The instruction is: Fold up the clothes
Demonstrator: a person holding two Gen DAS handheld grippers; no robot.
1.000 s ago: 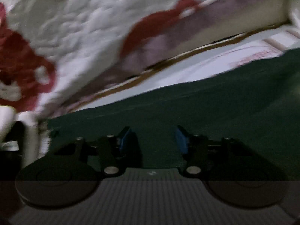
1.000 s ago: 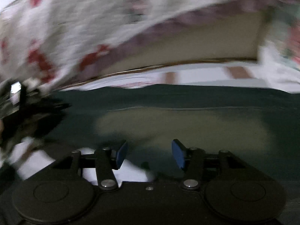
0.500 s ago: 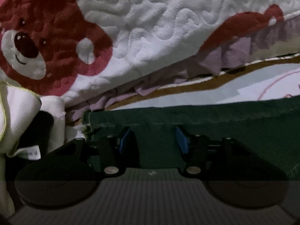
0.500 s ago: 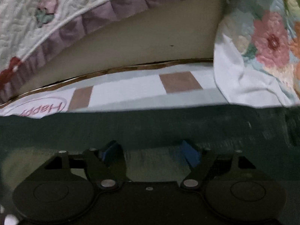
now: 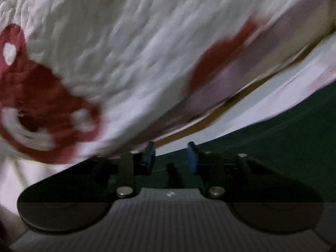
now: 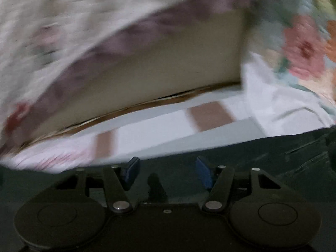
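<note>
Quilted white bedding with a red bear print (image 5: 48, 113) hangs ahead of my left tool (image 5: 171, 155). Beneath both tools lies the dark green garment (image 5: 283, 147), spread flat on a pale patterned mat (image 6: 168, 130). My left tool's jaws are closing, and so are my right tool's (image 6: 167, 172); neither has any cloth between its pads. I judge the garment soft, light and limp, best pinched at its far hem.
</note>
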